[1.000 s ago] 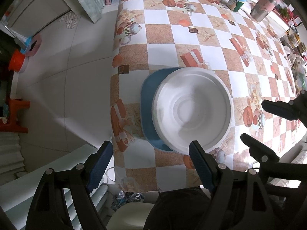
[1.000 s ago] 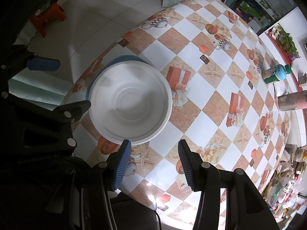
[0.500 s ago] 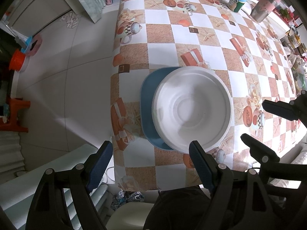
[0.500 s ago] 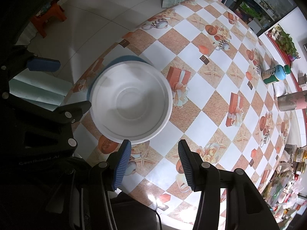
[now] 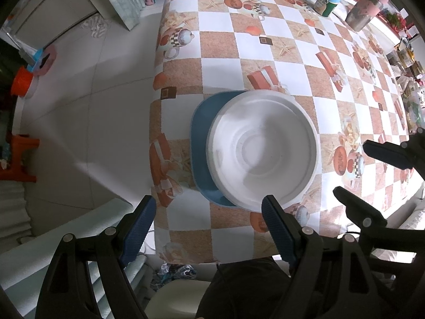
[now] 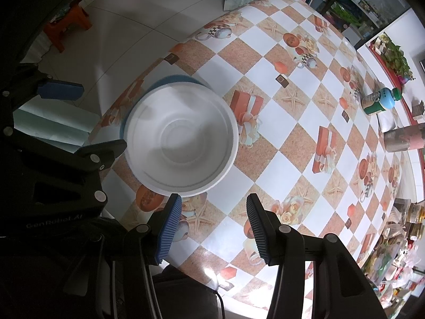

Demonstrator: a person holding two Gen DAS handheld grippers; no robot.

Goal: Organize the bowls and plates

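Note:
A white bowl [image 5: 263, 148] [image 6: 182, 139] sits nested on a blue plate [image 5: 202, 138] [image 6: 170, 79], near the corner of the checkered tablecloth [image 5: 292, 63] [image 6: 292, 138]. My left gripper [image 5: 207, 220] hovers high above the table's near edge, open wide, nothing between its blue pads. In the right wrist view it shows at the left as the left gripper [image 6: 87, 117]. My right gripper [image 6: 212, 226] hangs above the cloth just in front of the bowl, open and empty. The right gripper [image 5: 372, 172] also shows at the right edge of the left wrist view.
A green bottle with a blue cap [image 5: 328, 1] [image 6: 379, 101] and a pink-lidded jar [image 5: 368, 10] [image 6: 403, 139] stand at the far side. Clutter lines the right edge [image 6: 395, 252]. An orange stool [image 5: 18, 159] and tiled floor [image 5: 79, 106] lie left of the table.

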